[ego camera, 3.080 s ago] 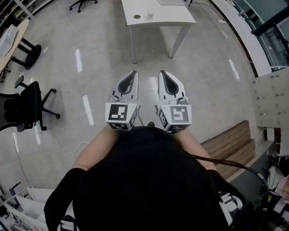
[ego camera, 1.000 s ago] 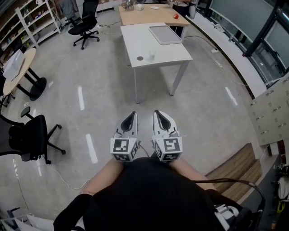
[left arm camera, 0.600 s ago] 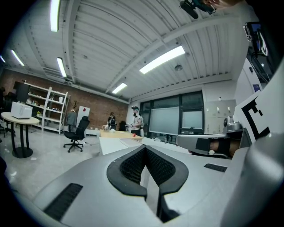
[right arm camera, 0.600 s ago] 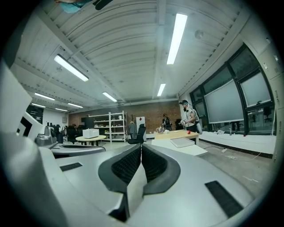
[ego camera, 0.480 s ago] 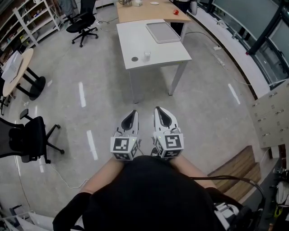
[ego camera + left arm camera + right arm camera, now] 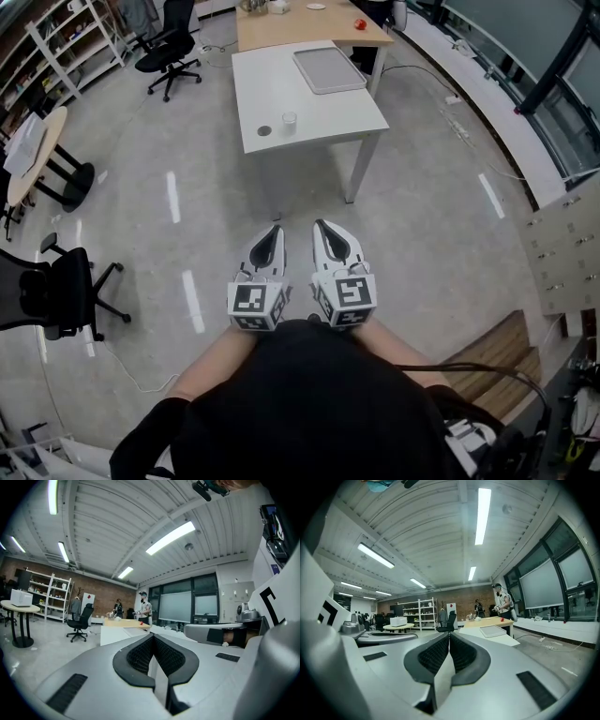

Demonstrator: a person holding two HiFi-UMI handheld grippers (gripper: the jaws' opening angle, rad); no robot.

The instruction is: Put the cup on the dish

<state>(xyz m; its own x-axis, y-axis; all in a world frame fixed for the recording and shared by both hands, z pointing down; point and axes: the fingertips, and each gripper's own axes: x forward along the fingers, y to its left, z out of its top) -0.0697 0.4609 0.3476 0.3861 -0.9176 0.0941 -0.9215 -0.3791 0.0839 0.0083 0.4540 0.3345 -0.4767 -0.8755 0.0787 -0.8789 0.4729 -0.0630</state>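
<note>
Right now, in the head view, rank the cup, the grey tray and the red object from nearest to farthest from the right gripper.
From the right gripper:
1. cup, by the near edge of the white table.
2. grey tray, at that table's far end.
3. red object, on the wooden table behind.

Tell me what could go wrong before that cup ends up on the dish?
The cup stands close beside the dish near the white table's front edge, so a clumsy reach might knock it over or off. The left hand-held gripper and right hand-held gripper are both shut and empty; unopened, they would only shove the cup.
</note>
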